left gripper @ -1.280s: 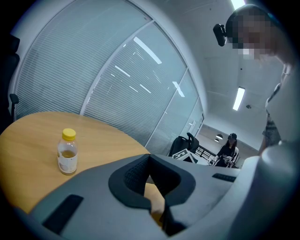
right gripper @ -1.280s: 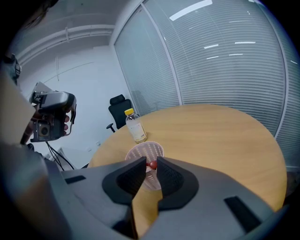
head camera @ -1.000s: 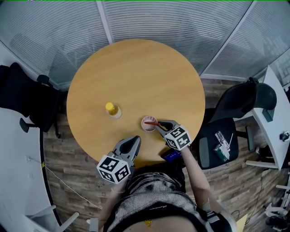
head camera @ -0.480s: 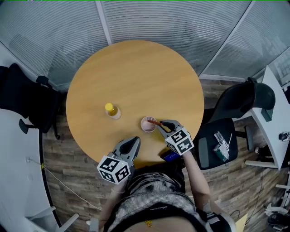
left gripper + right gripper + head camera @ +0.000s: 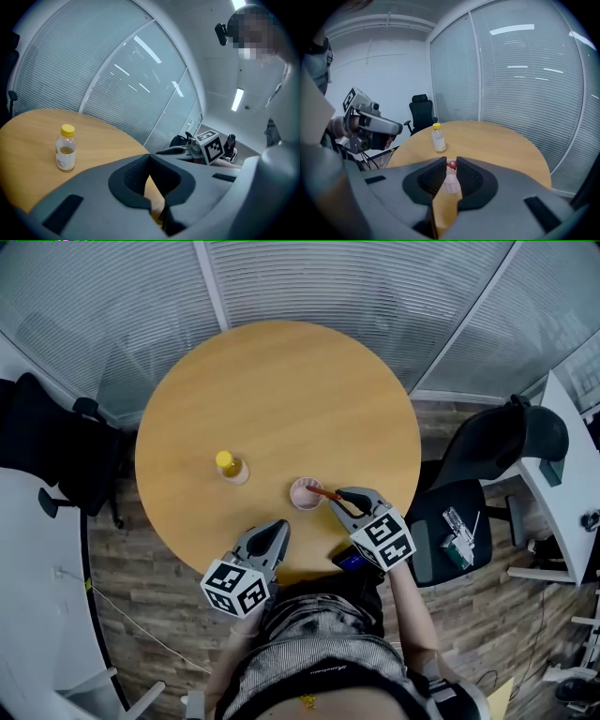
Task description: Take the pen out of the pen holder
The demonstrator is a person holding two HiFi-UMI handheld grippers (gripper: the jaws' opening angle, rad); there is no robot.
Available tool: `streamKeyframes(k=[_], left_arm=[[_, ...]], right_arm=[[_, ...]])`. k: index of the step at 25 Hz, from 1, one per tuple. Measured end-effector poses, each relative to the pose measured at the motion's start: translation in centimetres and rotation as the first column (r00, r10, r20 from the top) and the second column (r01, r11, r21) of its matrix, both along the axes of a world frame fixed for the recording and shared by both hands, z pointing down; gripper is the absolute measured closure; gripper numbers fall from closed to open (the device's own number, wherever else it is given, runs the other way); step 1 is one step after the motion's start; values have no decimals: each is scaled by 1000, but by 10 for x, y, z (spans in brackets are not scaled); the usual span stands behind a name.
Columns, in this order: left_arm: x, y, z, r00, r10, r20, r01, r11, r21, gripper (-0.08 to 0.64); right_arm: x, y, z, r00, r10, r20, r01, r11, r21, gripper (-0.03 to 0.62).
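A pale pink pen holder [image 5: 305, 494] stands on the round wooden table [image 5: 281, 390], near its front edge. A red pen [image 5: 322, 492] leans out of it to the right. My right gripper [image 5: 336, 499] is shut on the pen's upper end. In the right gripper view the pen's red ball tip [image 5: 451, 164] sits between the nearly closed jaws of that gripper [image 5: 451, 162], with the holder [image 5: 451, 183] just below. My left gripper [image 5: 277, 527] is shut on nothing and hovers at the table's front edge, left of the holder. Its jaws meet in the left gripper view [image 5: 149, 156].
A small bottle with a yellow cap [image 5: 231, 467] [image 5: 66, 148] [image 5: 437, 138] stands left of the holder. A blue object [image 5: 354, 562] lies at the table's edge under my right gripper. Black office chairs stand at the left [image 5: 56, 446] and the right [image 5: 492, 451]. Blinds cover glass walls behind.
My right gripper has drawn back a little to the right, toward the person, still shut on the pen. The pen's lower end stays in the holder. The left gripper has hardly moved.
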State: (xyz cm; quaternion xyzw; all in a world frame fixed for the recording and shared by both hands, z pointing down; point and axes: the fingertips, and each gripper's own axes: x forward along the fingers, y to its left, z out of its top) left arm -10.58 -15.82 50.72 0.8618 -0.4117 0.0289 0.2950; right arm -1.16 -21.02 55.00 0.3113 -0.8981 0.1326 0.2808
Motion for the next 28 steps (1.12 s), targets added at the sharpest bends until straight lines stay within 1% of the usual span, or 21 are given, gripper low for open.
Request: streamKeyframes(k=[3, 7, 14, 23, 28], left_arm=[[1, 1, 1, 1000, 1, -2, -1, 1000, -3, 557], [3, 0, -1, 1000, 5, -7, -5, 1000, -2, 557], [9, -2, -13, 1000, 13, -19, -13, 1000, 24, 557], [14, -4, -29, 999, 19, -37, -16, 998, 67, 557], [19, 0, -39, 998, 28, -58, -22, 996, 91, 557]], right_arm=[[1, 5, -13, 999, 13, 37, -13, 1000, -3, 515], [3, 9, -26, 999, 23, 31, -23, 1000, 17, 515], [1, 15, -51, 997, 35, 62, -38, 998, 48, 515], [-10, 24, -73, 996, -1, 86, -7, 996, 87, 515], [-9, 27, -79, 995, -10, 99, 1, 996, 92, 515]])
